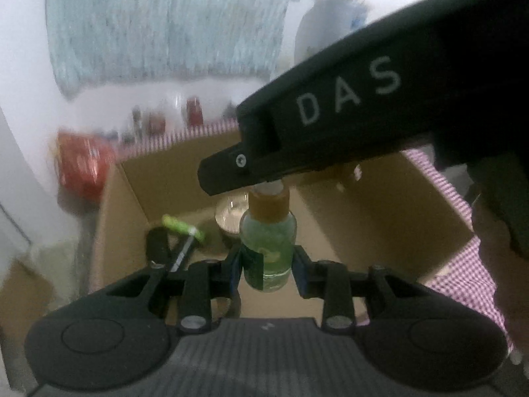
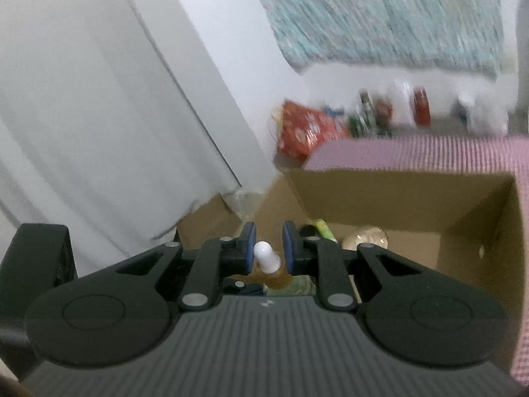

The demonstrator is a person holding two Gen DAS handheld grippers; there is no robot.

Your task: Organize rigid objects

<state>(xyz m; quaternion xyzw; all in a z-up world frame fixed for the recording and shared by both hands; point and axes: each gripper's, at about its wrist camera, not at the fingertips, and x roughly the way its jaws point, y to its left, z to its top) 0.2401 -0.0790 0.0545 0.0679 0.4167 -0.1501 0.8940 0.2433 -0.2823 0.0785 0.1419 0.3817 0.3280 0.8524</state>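
Over the cardboard box [image 1: 380, 205], left tongs [image 1: 267, 261] held the dropper bottle [image 1: 268, 248]; right tongs [image 2: 268, 248] flanked its white bulb [image 2: 264, 254], apparently unclamped; lowering probably followed.

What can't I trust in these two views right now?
- Left wrist view: the dropper bottle's top is hidden behind the right gripper.
- Right wrist view: whether the pads touch the white bulb is unclear; the bottle's body is cut off by the gripper.
- Both views: shelf items behind the cardboard box are too blurred to identify.
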